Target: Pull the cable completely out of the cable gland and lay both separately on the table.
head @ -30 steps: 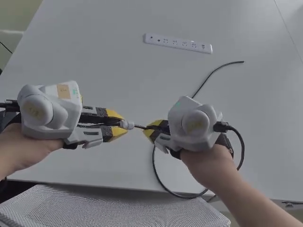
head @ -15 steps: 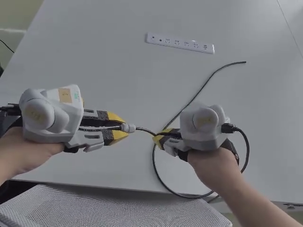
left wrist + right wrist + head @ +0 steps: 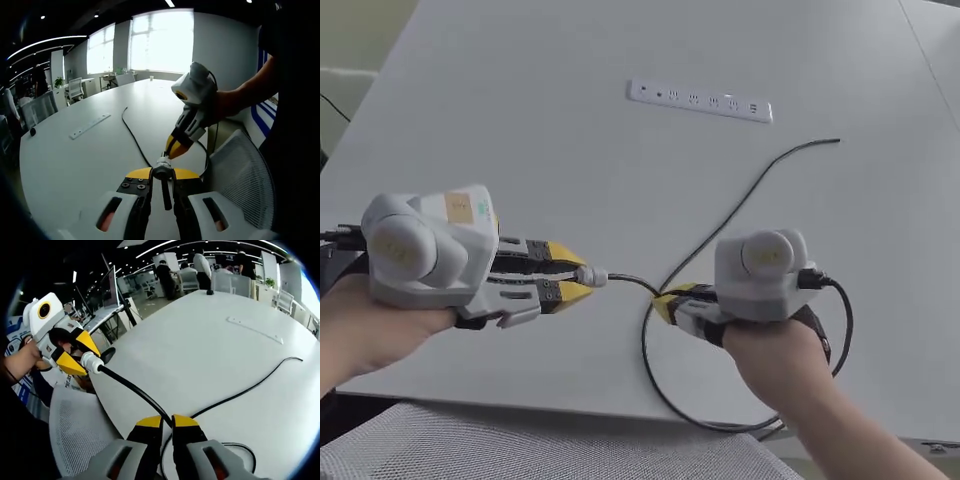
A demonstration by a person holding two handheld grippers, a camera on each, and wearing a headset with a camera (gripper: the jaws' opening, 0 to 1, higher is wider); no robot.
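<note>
The left gripper (image 3: 582, 280) is clamped on the white cable gland (image 3: 593, 275) above the table's (image 3: 570, 130) near edge, and the black cable (image 3: 132, 389) runs rightward out of it along the line between both claws, pinched nearby in the right gripper (image 3: 663, 300).

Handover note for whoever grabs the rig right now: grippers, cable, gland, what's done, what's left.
Left gripper: shut on the small white-grey cable gland, held off the white table near its front edge.
Right gripper: shut on the thin black cable, a short way from the gland.
The cable is still threaded in the gland. It passes through the right jaws and loops past the table's front edge, and its far end lies on the table.
Done: both parts gripped.
Left: pull the cable fully out, then lay the two apart on the table.
</note>
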